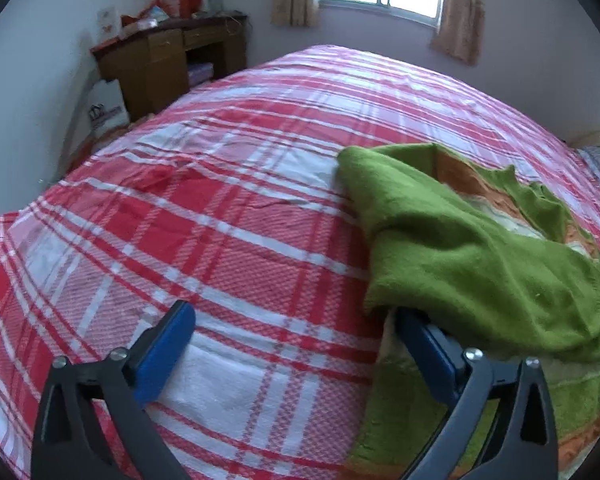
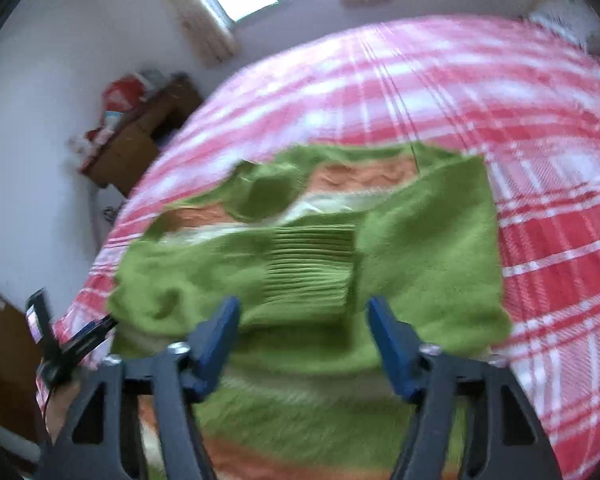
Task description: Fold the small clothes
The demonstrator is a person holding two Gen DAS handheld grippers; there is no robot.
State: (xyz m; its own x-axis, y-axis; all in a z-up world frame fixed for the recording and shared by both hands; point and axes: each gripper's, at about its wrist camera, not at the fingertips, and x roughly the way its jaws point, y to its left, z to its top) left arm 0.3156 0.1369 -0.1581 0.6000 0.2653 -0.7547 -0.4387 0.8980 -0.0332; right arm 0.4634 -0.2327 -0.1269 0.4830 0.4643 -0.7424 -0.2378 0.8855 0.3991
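One green sweater [image 1: 472,248] with orange and white stripes lies partly folded on the bed [image 1: 228,216], whose cover is red and white plaid. Left of the sweater, the left tool [image 1: 292,320] gapes wide and holds nothing, one finger tucked under its hem. Above the sweater, the right tool [image 2: 304,320] stands half open and empty.

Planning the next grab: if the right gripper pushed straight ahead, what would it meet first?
Probably the green sweater: its ribbed cuff lies straight ahead of the open right gripper. Motion blur leaves the depth uncertain.
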